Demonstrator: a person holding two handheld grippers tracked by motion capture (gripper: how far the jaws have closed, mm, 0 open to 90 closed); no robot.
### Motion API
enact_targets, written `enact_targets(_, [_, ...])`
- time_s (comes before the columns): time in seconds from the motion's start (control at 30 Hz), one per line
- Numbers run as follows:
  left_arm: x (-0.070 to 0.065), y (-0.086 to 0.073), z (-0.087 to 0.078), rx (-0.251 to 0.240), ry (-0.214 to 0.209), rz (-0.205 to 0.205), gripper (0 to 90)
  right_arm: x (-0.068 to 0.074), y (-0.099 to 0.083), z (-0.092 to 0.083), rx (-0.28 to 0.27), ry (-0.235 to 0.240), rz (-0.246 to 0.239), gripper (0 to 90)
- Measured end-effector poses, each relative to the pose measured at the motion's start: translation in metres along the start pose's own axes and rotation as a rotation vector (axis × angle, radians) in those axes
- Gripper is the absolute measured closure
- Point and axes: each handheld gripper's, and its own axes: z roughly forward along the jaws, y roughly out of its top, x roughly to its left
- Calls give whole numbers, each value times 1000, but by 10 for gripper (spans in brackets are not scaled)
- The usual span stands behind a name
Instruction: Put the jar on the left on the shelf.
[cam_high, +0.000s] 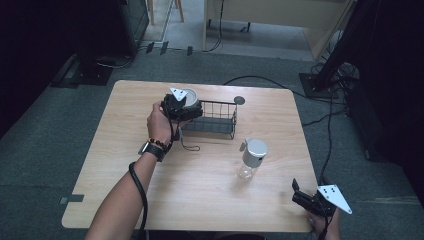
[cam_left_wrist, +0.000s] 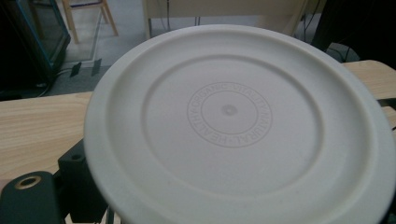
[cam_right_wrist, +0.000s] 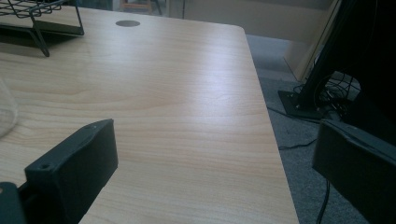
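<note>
Gripping a round white container (cam_high: 190, 97) in my left gripper (cam_high: 181, 107), I have it up at the left end of the black wire basket (cam_high: 220, 119), at the far side of the wooden table (cam_high: 125, 165). From the high view the container sits right against the basket's left edge, though I cannot tell whether it is inside the wire wall or just above it. In my left gripper view the container's flat face (cam_left_wrist: 238, 126) looms close: a pale disc with a raised rim, a shallower ring inside that, and a small circle of embossed lettering around its middle. One black jaw shows at the lower left, tucked under the disc's edge, so my jaws are clamped on it.

My left hand (cam_high: 159, 122) wraps the gripper's body, with a watch and a beaded band on the wrist, and the cable runs back along my forearm.

Nearer to me and to the right stands a clear jar with a grey lid (cam_high: 252, 157), upright, well apart from the basket. A small dark disc (cam_high: 239, 100) lies on the table just beyond the basket's far right corner.

My right gripper (cam_high: 300, 192) hovers at the table's near right corner, jaws spread wide with nothing between them; in my right gripper view they frame bare wood and the table's edge.
</note>
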Motion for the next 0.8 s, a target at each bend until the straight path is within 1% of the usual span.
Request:
enact_targets(0.13, [-1,-3,3,10,-1,6,97,0,0,0,-1,0,-1,0])
enact_targets(0.17, [-3,-5,4,17,3,19,97,0,0,0,0,1,-1,0])
enact_targets(0.2, [-3,-5,5,22,3,24,97,0,0,0,1,1,-1,0])
enact_targets(0.4, [-5,-10,9,34,9,23,97,0,0,0,0,0,-2,0])
enact_targets(0.47, [-5,-12,10,46,18,31,97,0,0,0,0,1,-4,0])
enact_targets(0.53, [-5,-15,12,55,23,30,97,0,0,0,0,2,-5,0])
enact_targets(0.6, [-6,-16,12,61,42,48,97,0,0,0,-1,2,-7,0])
enact_targets(0.63, [-6,-17,13,64,53,51,97,0,0,0,-1,2,-7,0])
enact_targets(0.67, [-6,-17,13,64,53,51,97,0,0,0,-1,2,-7,0])
enact_targets(0.7, [-6,-17,13,74,71,57,97,0,0,0,0,2,-9,0])
enact_targets(0.73, [-6,-17,13,74,71,57,97,0,0,0,0,2,-9,0])
enact_targets(0.8, [-7,-18,14,89,82,64,97,1,0,0,1,2,-9,0])
